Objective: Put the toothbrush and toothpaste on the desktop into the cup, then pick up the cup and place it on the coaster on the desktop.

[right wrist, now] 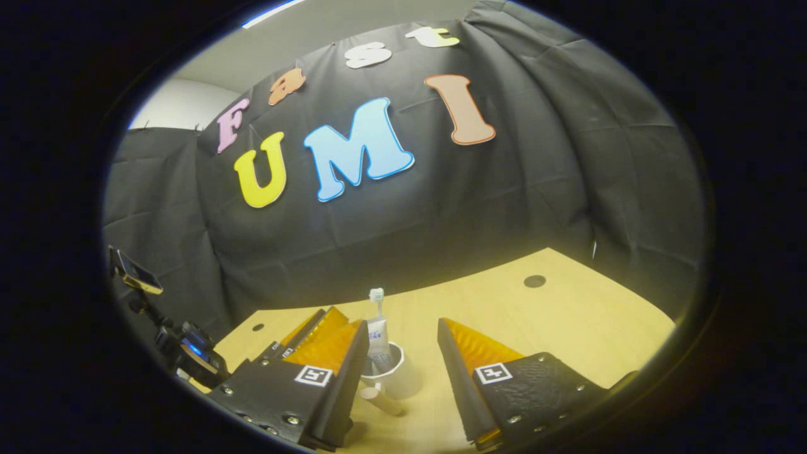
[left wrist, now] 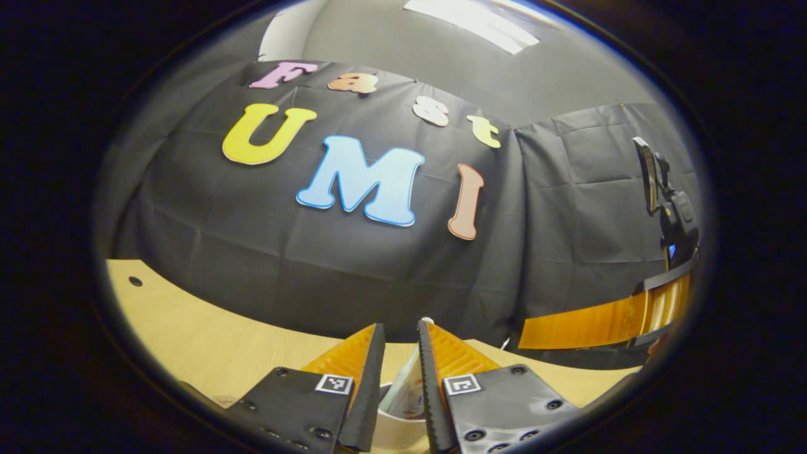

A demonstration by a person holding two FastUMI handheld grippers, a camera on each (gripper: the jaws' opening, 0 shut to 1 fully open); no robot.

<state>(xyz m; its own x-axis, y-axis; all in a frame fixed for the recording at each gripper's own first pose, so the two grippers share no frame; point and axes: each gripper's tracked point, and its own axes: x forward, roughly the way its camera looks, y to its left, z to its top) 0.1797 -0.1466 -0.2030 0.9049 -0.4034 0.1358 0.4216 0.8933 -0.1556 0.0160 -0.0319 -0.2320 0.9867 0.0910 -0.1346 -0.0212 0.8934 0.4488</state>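
In the left gripper view, the left gripper hangs over a white cup, its fingers drawn close and pinching the toothpaste tube, whose lower end is already inside the rim. The right gripper view shows the same cup on the pale wooden surface, the toothpaste tube standing upright in it with its cap on top. The right gripper is spread wide and holds nothing, with the cup between and beyond its fingers. A pale cylindrical object, probably the toothbrush handle, lies on the surface just in front of the cup; too little of it shows to be sure. The coaster cannot be made out. Judging from this, the tube is partly placed and the brush and the move to the coaster remain. The main risk is that the tall tube, if let go while leaning, tips the light cup or falls out. A sideways withdrawal of the left gripper could drag the rim, and the right gripper, reaching for the object so near the cup, could knock it over.
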